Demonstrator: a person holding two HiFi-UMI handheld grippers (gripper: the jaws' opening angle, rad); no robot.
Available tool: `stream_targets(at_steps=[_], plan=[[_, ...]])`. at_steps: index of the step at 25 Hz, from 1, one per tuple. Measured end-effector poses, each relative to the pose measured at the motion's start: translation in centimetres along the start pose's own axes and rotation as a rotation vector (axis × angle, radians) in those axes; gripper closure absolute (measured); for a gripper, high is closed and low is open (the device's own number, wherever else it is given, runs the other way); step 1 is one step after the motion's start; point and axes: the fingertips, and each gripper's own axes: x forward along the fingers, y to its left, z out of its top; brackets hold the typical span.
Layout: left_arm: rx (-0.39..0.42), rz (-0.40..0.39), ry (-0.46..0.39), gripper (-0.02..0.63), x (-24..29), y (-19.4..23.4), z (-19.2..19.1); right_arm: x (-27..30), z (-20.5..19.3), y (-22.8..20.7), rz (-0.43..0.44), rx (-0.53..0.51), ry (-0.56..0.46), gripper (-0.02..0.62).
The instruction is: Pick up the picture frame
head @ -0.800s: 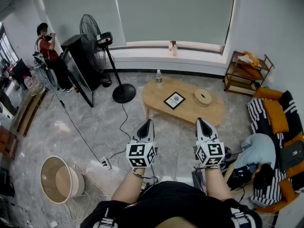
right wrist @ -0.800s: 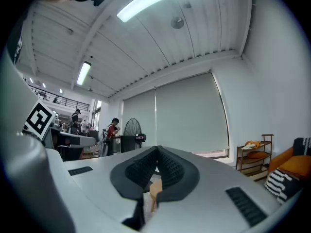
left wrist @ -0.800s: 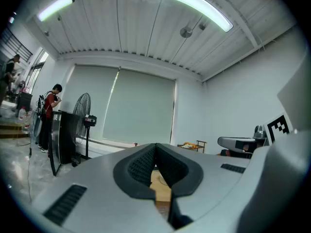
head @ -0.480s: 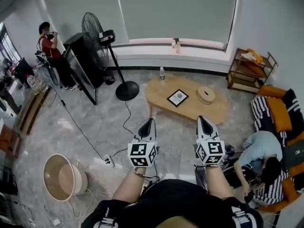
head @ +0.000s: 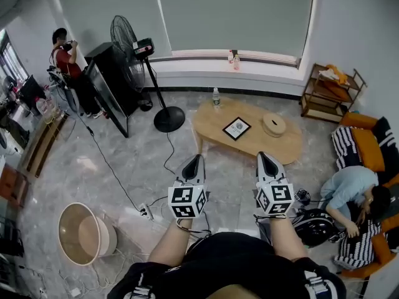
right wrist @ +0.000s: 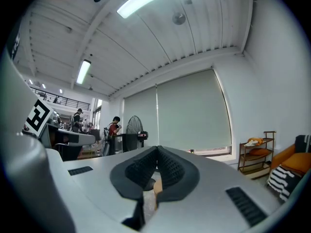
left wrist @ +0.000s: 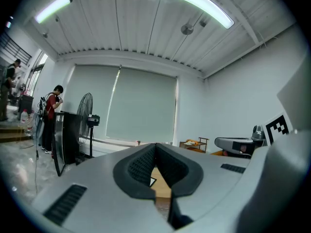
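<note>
Jaws on both of your grippers are pressed together at the tips, with nothing between them. Your left gripper (head: 195, 159) and right gripper (head: 267, 156) are held side by side in front of you over the marble floor (head: 124, 167), both pointing toward the oval wooden desk (head: 274, 148), well short of it.

The picture frame (head: 236, 128) lies flat near the middle of that desk, dark-edged with a pale picture, turned at an angle to the desk's long side. A round wooden box (head: 274, 124) sits just to its right, apart from it, and a small bottle (head: 216, 97) stands at the desk's far left edge.

In your left gripper view, a strip of the desk (left wrist: 163, 188) shows through the gap below the closed tips. A standing fan (head: 123, 36) is off to the left, and a person (head: 352, 185) crouches beside the sofa (head: 368, 148) on your right.
</note>
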Motion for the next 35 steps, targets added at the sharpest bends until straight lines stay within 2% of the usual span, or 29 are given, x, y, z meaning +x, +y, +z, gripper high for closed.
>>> stream_targets(at_steps=[6,13,22,29,35], plan=[[0.03,-0.031,-0.014,0.586,-1.1,2.1,-0.1,0.7,-0.4,2.8,-0.017,-0.005,-0.002,0.578],[0.02,-0.062,-0.032,0.586,-3.1,5.4,-0.6,0.9,-1.9,7.2,-0.029,0.0,-0.003,0.578],[0.008,-0.052,-0.035,0.586,-2.1,8.0,-0.7,3.8,-1.5,7.6,-0.038,0.013,-0.021,0.578],[0.021,-0.02,-0.038,0.586,2.9,9.0,-0.7,8.6,-2.2,4.2,-0.027,0.032,-0.022,0.578],[0.09,0.02,-0.062,0.586,11.5,9.8,-0.6,17.0,-3.3,-1.4,-0.008,0.044,-0.048,0.578]])
